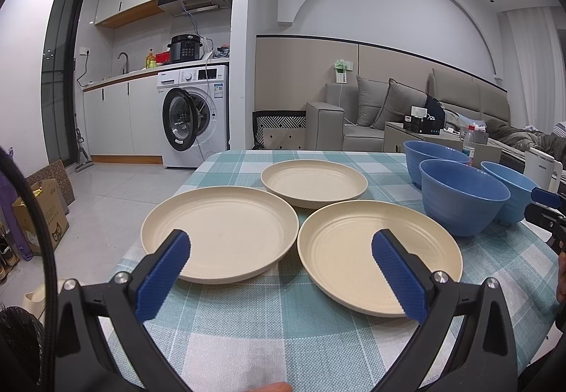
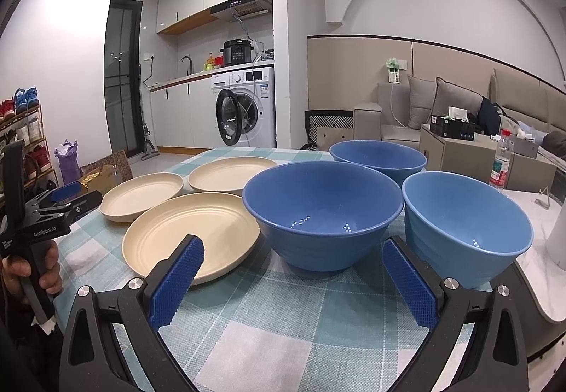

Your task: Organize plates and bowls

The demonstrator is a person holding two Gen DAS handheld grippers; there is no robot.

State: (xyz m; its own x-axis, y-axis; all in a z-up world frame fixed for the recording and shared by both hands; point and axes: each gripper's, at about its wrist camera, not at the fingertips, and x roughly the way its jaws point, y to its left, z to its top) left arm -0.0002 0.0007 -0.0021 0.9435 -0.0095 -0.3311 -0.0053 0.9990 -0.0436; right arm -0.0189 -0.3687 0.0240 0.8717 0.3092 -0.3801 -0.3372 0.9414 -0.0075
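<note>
Three cream plates lie on the checked tablecloth: a left plate point(image 1: 219, 233), a right plate point(image 1: 378, 256) and a far plate point(image 1: 314, 181). Three blue bowls stand to their right: a near bowl point(image 2: 323, 211), a right bowl point(image 2: 467, 226) and a far bowl point(image 2: 377, 153). My left gripper point(image 1: 281, 250) hovers open above the gap between the two near plates, holding nothing. My right gripper point(image 2: 292, 256) is open just in front of the near bowl, with nothing between its fingers.
The table edge point(image 1: 198, 169) drops to a tiled floor on the left, with cardboard boxes point(image 1: 42, 211) there. A white kettle point(image 1: 543, 169) and a water bottle point(image 2: 500, 164) stand beyond the bowls. A sofa point(image 1: 389, 116) and washing machine point(image 1: 196, 116) sit farther back.
</note>
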